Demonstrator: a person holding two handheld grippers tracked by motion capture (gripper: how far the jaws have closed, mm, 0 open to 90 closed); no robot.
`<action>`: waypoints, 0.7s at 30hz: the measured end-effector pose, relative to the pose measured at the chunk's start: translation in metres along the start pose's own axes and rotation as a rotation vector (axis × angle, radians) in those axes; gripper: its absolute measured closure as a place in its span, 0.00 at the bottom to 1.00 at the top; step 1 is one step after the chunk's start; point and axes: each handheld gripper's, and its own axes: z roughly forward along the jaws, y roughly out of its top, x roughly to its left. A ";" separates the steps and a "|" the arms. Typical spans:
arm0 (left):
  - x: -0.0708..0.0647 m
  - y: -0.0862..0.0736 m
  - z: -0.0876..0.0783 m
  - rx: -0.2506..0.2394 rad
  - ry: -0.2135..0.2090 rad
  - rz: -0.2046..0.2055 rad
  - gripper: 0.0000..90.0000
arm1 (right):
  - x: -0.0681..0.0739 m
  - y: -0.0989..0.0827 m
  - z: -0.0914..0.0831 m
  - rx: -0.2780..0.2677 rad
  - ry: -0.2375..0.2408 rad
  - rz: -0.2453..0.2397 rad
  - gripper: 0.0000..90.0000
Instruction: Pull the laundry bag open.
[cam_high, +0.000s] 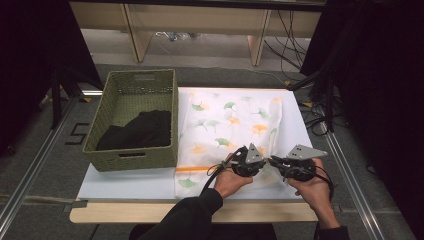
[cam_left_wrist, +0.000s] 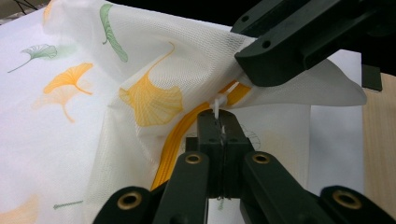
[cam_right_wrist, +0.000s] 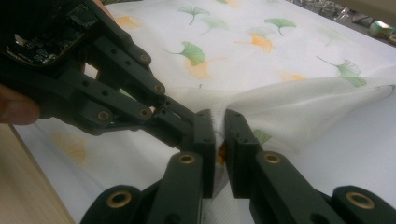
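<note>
Unlabelled mesh bag (cam_high: 227, 127) (ginkgo print)

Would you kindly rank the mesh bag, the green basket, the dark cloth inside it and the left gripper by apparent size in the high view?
1. Mesh bag and green basket: similar extent, so I won't rank them.
2. Dark cloth.
3. Left gripper, smallest.

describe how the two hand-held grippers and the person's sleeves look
Both are black. The left hand-held gripper and the right hand-held gripper each carry a grey three-cornered plate on top, trail a black cable, and show brass-coloured pivot rivets on linked jaw arms. The left sleeve is dark.
</note>
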 end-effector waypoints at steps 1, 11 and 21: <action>0.000 0.000 0.000 0.000 0.000 0.000 1.00 | 0.000 0.000 0.000 0.000 0.000 0.000 0.95; 0.001 0.000 0.001 -0.009 -0.005 -0.001 0.99 | -0.001 -0.001 0.000 -0.007 0.008 -0.020 0.95; 0.002 0.000 0.001 -0.018 -0.015 -0.007 0.96 | 0.000 -0.001 0.001 -0.014 0.001 -0.025 0.95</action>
